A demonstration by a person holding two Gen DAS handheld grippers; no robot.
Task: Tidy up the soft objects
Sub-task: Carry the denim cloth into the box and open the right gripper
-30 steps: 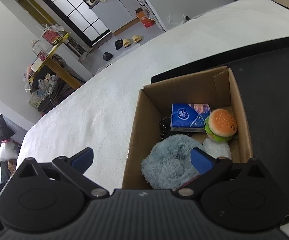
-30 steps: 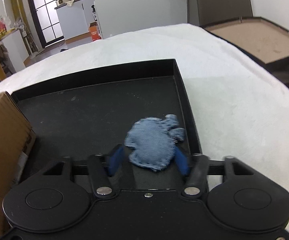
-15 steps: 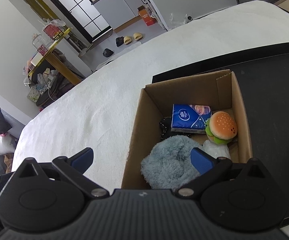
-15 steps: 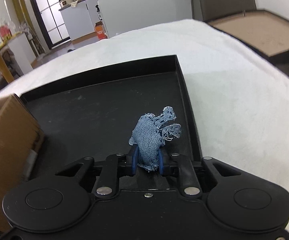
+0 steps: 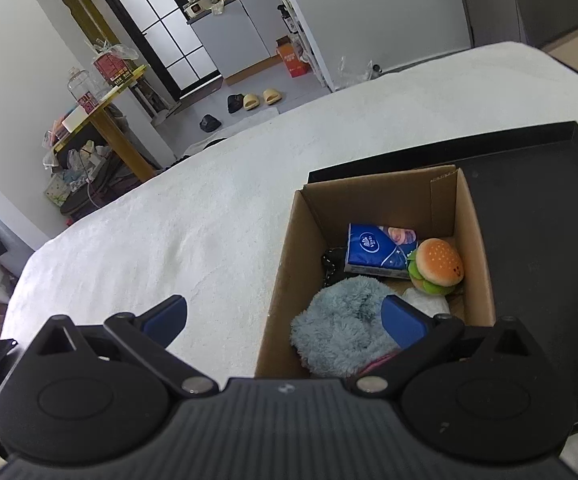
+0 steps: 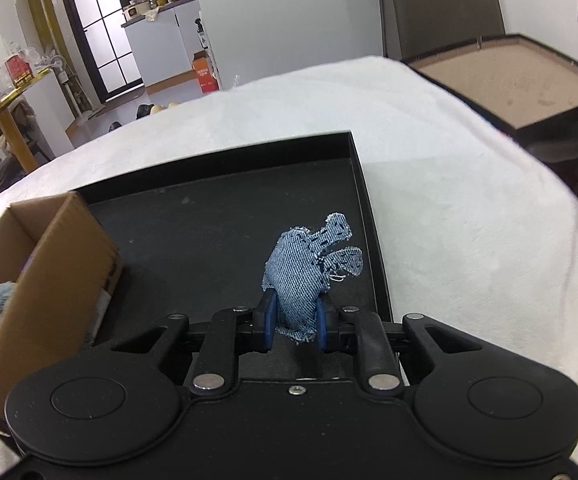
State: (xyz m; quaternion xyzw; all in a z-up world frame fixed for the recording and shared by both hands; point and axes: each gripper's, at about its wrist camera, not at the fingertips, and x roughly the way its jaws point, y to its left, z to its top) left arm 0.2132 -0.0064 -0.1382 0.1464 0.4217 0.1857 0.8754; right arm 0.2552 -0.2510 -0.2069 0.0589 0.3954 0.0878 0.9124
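Observation:
My right gripper [image 6: 293,322] is shut on a small blue denim toy [image 6: 303,276], which hangs lifted above the black tray [image 6: 225,232]. A cardboard box [image 5: 477,248] stands on the tray's left part. Inside it lie a fluffy grey-blue plush [image 5: 341,328], a burger plush [image 5: 437,264], a blue tissue pack [image 5: 377,252] and a white soft item [image 5: 425,300]. My left gripper [image 5: 285,316] is open and hovers over the box's near left corner, nothing between its fingers. In the right wrist view the box [image 6: 49,280] shows at the left edge.
The tray [image 5: 537,216] rests on a white fluffy cover [image 5: 169,232] over a wide surface. A second tray with a brown bottom [image 6: 505,76] stands beyond the far right edge. Furniture, shoes and a cluttered table stand in the background room.
My right gripper closed on the denim toy and lifted it off the tray. The left gripper pulled back slightly from the box and stayed open.

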